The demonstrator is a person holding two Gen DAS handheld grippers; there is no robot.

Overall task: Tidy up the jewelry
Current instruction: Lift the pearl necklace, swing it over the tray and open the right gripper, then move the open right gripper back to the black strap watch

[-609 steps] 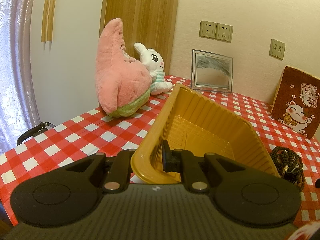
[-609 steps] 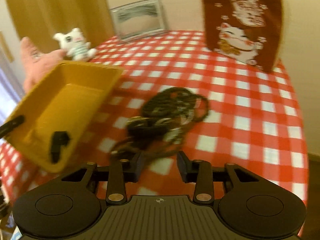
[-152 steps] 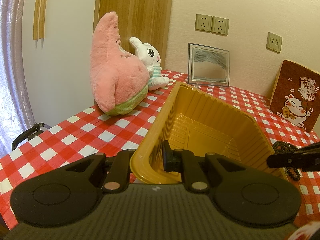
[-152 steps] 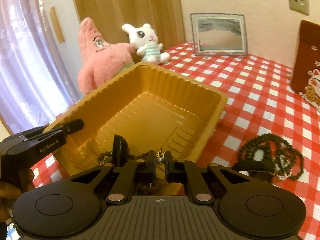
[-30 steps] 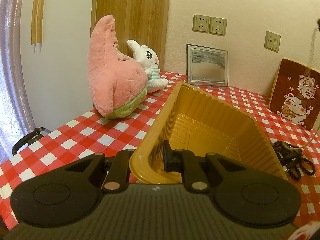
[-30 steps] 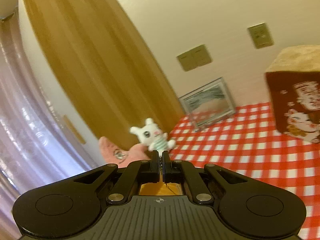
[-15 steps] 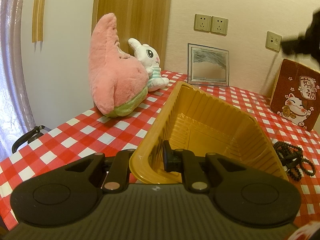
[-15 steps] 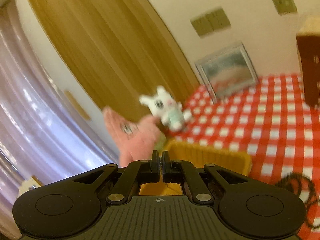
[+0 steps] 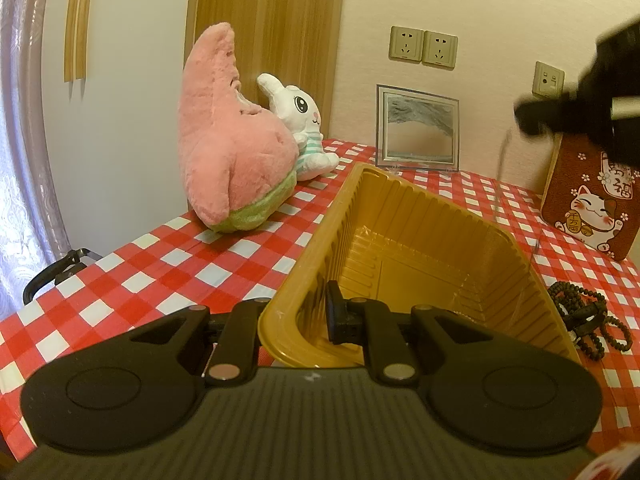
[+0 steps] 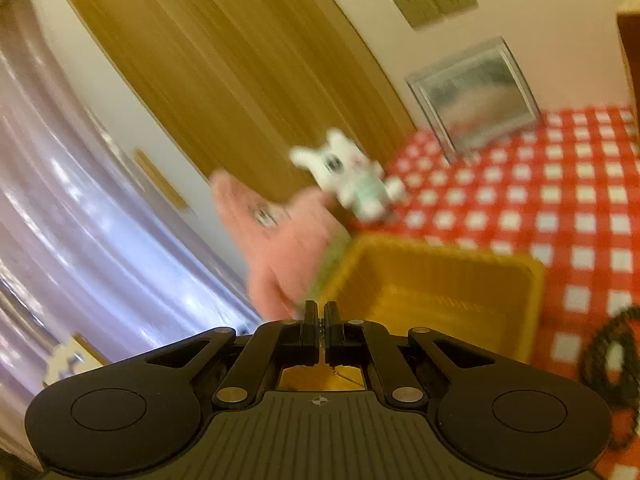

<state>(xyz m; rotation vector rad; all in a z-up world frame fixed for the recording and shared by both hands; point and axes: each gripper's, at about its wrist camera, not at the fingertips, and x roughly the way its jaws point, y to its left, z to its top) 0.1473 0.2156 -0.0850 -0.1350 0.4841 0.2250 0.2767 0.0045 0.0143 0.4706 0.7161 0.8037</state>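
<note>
- My left gripper (image 9: 316, 316) is clamped on the near wall of the ribbed, mustard-yellow plastic tray (image 9: 404, 216), one finger outside the rim and one inside. The tray is tipped, its far end on the red-and-white checked tablecloth (image 9: 168, 256).
- My right gripper (image 10: 320, 326) has its jaws pressed nearly together on a thin, pale metal chain (image 9: 500, 168). In the left wrist view the chain hangs from its tips over the tray's far right corner; in the right wrist view only a few links show between the fingers.
- I judge the chain very light, limp and slippery. It will swing with any quick move and could snag on the tray's rim. A pinch on a few links works, and I would lower it slowly so it pools inside.
- The tray looks thin and flexible, so my hold on its wall could bend it. A grip close to a corner would be stiffer.
- A tangle of dark beaded strands (image 9: 588, 320) lies on the cloth just beside the tray's right side. It looks heavier and knotted, so I expect to lift it as a clump by a thick bundle.
- The pink star-shaped plush (image 9: 228, 156) and the white rabbit plush (image 9: 304, 128) sit well apart, left of the tray.
</note>
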